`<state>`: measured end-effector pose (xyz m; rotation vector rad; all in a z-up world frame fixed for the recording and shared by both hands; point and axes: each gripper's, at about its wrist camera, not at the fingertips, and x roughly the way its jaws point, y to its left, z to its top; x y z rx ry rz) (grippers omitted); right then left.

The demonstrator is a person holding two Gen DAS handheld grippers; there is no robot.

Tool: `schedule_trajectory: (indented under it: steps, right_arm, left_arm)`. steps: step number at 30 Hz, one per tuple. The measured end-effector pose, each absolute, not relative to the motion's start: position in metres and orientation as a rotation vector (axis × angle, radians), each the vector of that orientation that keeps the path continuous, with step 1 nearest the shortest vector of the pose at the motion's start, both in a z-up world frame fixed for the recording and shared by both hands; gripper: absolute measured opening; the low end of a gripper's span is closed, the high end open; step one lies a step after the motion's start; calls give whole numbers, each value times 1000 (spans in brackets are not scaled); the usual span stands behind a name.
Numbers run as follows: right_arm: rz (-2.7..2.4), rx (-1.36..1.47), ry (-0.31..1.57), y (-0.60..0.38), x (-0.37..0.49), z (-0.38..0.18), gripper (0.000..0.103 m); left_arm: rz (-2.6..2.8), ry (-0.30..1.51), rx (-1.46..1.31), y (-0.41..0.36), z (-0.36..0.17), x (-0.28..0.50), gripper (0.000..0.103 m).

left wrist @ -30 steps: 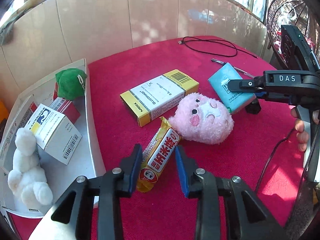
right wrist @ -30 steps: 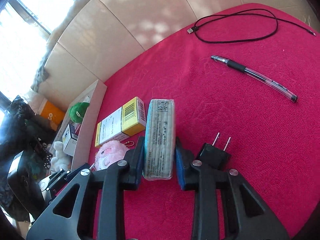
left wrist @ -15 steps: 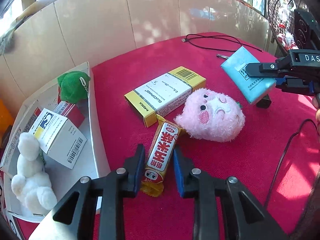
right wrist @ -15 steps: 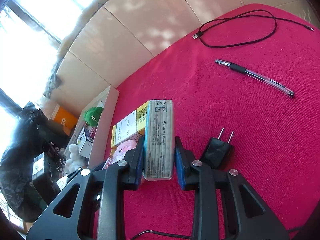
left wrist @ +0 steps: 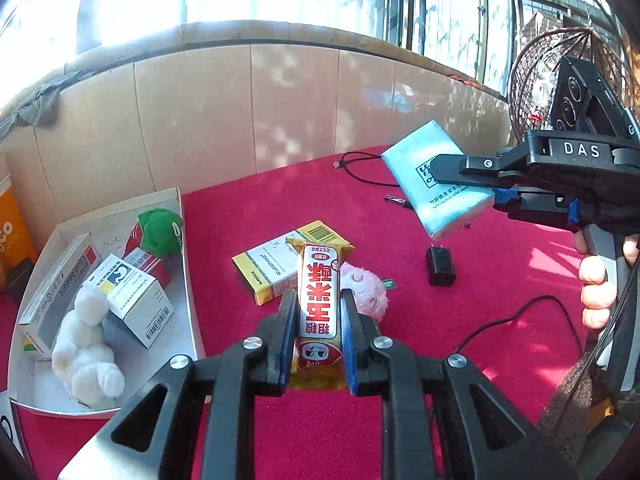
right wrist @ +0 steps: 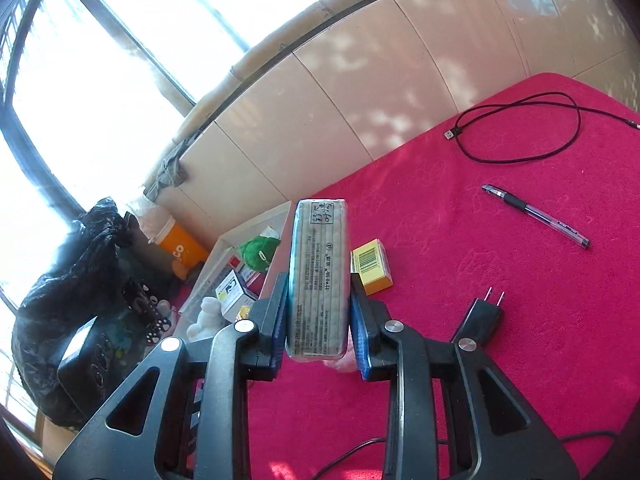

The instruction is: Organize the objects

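My left gripper (left wrist: 317, 304) is shut on a yellow snack bar (left wrist: 319, 280) with red characters and holds it upright above the red tablecloth (left wrist: 400, 360). My right gripper (right wrist: 319, 284) is shut on a pale blue tissue pack (right wrist: 320, 248) and holds it in the air. In the left wrist view that tissue pack (left wrist: 420, 148) hangs at the upper right, in the right gripper (left wrist: 460, 184). A white tray box (left wrist: 186, 280) at the left holds a green plush (left wrist: 160, 232), a white plush (left wrist: 86, 344) and small cartons (left wrist: 132, 292).
On the cloth lie a yellow medicine box (left wrist: 276, 264), a pink plush (left wrist: 366, 288) partly behind the snack bar, a black charger plug (right wrist: 480, 316), a pen (right wrist: 536, 216) and a coiled black cable (right wrist: 520, 128). A person's hand (left wrist: 596, 280) grips the right tool. A tiled wall runs behind.
The left jaws closed on the snack bar and lifted it off the cloth. The right gripper rose with the tissue pack. Both views now tilt up and show more wall and window.
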<state>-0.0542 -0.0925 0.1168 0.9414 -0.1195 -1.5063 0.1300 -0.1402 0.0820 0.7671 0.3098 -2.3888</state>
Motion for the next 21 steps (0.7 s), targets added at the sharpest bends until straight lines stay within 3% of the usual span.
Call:
schedule_trajectory:
  steps: [21]
  right_arm:
    - [-1457,916,-50,-108,-23,131,27]
  left_arm:
    - [-2366,404,530,-145,110,181,19]
